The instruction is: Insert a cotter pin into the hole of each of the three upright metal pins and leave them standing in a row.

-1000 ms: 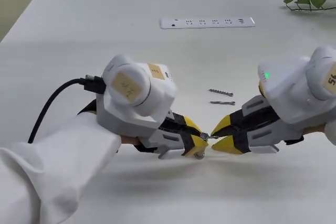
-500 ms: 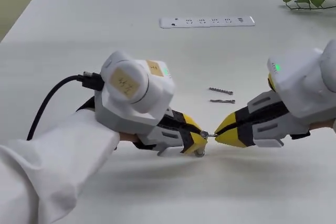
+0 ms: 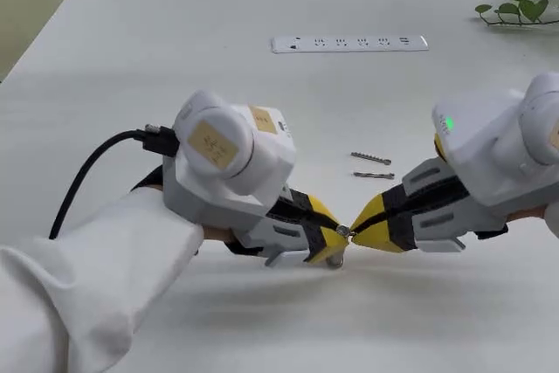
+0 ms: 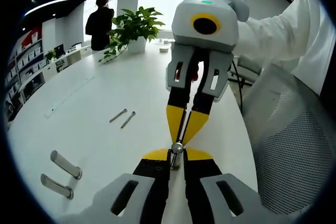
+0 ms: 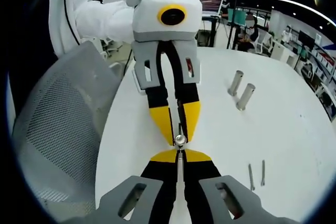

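1. The left gripper (image 3: 334, 238) sits low over the near part of the white table (image 3: 262, 321), its jaws clamped on a short metal pin (image 4: 177, 148).
2. The right gripper (image 3: 357, 227) meets it tip to tip from the right, jaws pressed together on a thin cotter pin (image 5: 179, 154) that touches the pin's head.
3. Two spare cotter pins (image 3: 370, 158) lie side by side just beyond the tips.
4. Two other metal pins (image 5: 245, 96) sit close together farther left (standing or lying, I cannot tell).
5. A power strip (image 3: 349, 43) lies at the far side.
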Motion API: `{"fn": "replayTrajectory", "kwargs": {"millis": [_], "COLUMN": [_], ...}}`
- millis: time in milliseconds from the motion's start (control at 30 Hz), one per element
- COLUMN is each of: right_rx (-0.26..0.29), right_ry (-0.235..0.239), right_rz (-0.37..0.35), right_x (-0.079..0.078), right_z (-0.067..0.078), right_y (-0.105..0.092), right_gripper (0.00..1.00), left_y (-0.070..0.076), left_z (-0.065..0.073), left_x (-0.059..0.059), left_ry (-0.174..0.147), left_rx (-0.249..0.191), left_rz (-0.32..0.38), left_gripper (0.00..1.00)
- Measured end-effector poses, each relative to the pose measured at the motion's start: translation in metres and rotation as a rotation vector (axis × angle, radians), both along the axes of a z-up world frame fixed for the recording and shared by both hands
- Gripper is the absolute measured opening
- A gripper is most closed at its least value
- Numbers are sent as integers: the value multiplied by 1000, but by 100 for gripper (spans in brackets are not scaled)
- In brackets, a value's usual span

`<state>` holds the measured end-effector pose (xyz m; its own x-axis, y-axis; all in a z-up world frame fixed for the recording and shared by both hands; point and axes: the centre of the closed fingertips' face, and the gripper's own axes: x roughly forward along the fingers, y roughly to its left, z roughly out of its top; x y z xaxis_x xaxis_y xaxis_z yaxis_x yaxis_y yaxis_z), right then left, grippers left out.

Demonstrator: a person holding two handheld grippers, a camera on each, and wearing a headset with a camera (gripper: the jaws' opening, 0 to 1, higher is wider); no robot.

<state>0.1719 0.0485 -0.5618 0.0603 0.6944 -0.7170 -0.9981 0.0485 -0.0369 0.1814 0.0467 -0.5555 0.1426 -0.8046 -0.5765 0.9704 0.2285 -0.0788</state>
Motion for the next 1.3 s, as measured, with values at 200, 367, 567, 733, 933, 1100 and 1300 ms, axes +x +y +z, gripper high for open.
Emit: {"fn": "replayTrajectory", "kwargs": {"millis": [200,367,567,733,933,1100,1300], "right_rx": [15,46,61,92,120,128,129], "right_ry": [33,33,28,31,49,53,69], "right_rz": [-18,-35,-40,-58,-80,-77,-78], "right_x": [1,1,2,5,6,4,1], "right_z": [0,3,6,13,15,16,13], "right_y": [1,4,1,-1,-2,1,4], "right_gripper": [0,6,7,9,10,12,13], "left_y": [0,6,10,9,12,16,18], "left_z": [1,0,3,9,1,-9,-11], "left_x": [0,0,-2,-6,-21,-21,-25], "left_ry": [4,-3,-2,-17,31,49,70], "left_rx": [-3,8,-4,-73,-82,-68,-78], "left_rz": [5,16,21,41,53,104,128], "left_gripper": [6,15,26,50,84,96,99]}}
